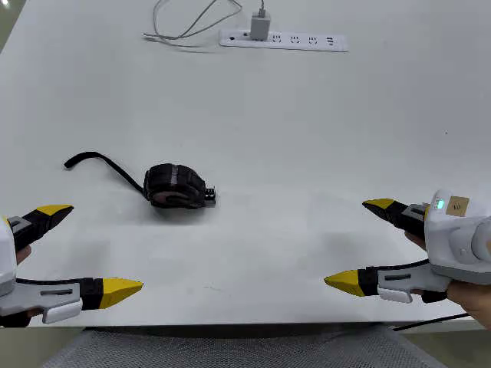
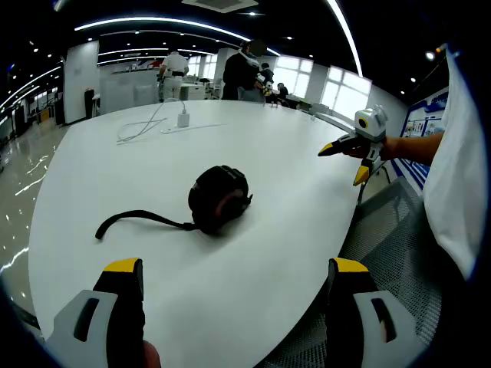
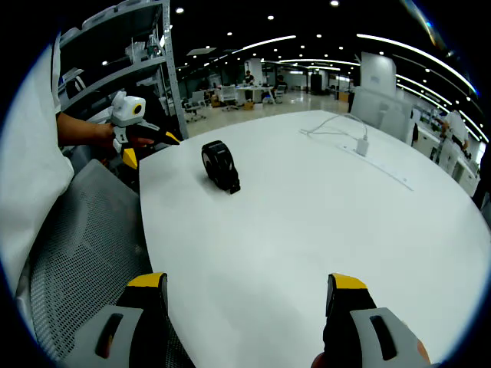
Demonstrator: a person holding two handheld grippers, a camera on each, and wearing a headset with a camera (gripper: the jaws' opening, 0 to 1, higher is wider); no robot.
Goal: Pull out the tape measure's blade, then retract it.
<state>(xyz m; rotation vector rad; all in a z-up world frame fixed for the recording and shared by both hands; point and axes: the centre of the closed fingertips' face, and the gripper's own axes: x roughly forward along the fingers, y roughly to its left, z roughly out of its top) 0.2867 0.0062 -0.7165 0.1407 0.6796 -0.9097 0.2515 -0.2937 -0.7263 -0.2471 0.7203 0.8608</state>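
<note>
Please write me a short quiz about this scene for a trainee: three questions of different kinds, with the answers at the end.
1. True or false: the left tongs hold the tape measure.
2. What lies at the far side of the table? A) a cup B) a power strip C) a hammer
3. Fill the gap: the tape measure lies nearer the ___ tongs.
Key: 1 false; the left tongs are open and apart from it. 2 B. 3 left; the right tongs are farther away.
</note>
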